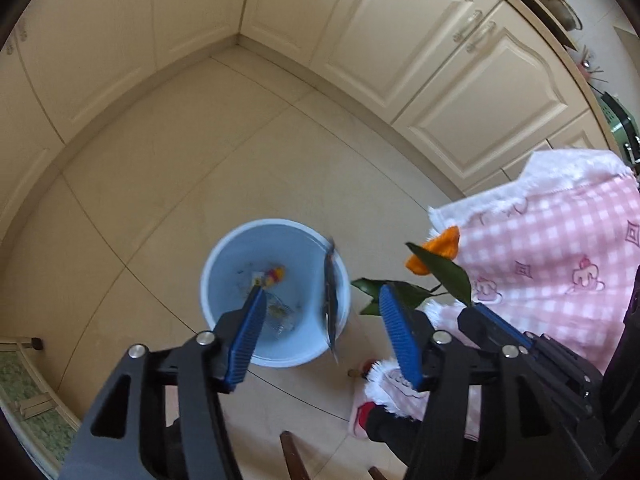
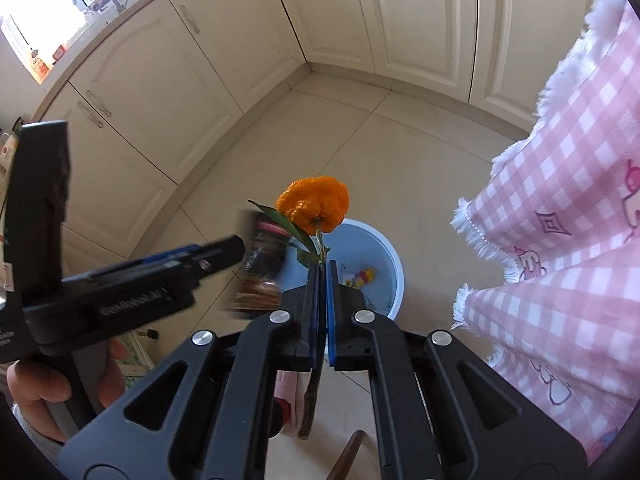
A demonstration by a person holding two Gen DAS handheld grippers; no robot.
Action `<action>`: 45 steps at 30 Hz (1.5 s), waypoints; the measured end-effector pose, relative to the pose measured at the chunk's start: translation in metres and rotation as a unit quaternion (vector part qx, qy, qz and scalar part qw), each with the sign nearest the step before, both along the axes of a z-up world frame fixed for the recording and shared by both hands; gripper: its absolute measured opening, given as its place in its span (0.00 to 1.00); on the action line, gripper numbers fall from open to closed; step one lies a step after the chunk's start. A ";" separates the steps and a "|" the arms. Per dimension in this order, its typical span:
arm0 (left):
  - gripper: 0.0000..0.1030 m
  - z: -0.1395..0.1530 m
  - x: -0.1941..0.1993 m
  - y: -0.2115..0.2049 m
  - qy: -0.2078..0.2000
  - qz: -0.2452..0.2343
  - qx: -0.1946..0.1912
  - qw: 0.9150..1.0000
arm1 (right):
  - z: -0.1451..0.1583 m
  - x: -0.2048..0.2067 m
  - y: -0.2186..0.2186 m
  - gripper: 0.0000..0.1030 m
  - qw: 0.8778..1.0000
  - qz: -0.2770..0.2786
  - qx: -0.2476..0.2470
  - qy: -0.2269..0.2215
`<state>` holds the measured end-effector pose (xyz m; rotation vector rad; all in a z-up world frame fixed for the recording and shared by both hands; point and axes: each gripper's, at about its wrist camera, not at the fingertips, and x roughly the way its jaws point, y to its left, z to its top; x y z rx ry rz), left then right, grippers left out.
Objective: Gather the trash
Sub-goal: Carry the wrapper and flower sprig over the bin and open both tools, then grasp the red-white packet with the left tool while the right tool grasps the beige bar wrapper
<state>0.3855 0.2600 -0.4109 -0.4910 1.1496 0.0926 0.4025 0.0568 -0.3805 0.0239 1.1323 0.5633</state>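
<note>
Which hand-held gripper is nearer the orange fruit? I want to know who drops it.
Right. The right hand-held gripper is shut on the stem of the orange fruit. The left hand-held gripper stands open beside it, over the blue bucket.

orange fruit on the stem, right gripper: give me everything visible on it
The orange fruit is bright orange with bumpy, wrinkled skin, and looks whole. It sits atop a thin woody stem bearing dark green leaves. The right gripper is shut on the stem below the leaves; nothing touches the fruit itself. It is held in the air, upright, above the pale blue bucket on the floor.
</note>
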 end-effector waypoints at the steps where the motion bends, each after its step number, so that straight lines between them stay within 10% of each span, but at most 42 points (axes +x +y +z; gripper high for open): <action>1: 0.57 -0.001 -0.002 0.003 0.001 0.003 -0.002 1.000 | -0.003 0.001 0.002 0.04 1.000 0.001 -0.002 0.002; 20: 0.57 0.028 -0.038 0.037 -0.023 0.056 0.004 0.998 | 0.012 0.004 0.051 0.05 0.999 0.032 0.013 -0.013; 22: 0.57 0.036 -0.041 0.038 -0.030 0.058 0.005 0.998 | 0.017 0.006 0.055 0.11 0.999 0.038 0.012 -0.021; 24: 0.57 0.041 -0.043 0.039 -0.034 0.059 0.007 0.998 | 0.024 0.006 0.056 0.47 0.999 0.033 0.009 -0.035; 27: 0.59 0.052 -0.049 0.040 -0.043 0.064 0.009 0.997 | 0.037 0.003 0.051 0.50 0.998 0.030 0.011 -0.050; 45: 0.60 0.178 -0.092 -0.044 -0.160 -0.005 0.056 0.986 | 0.175 -0.075 -0.085 0.50 0.977 -0.064 0.036 -0.200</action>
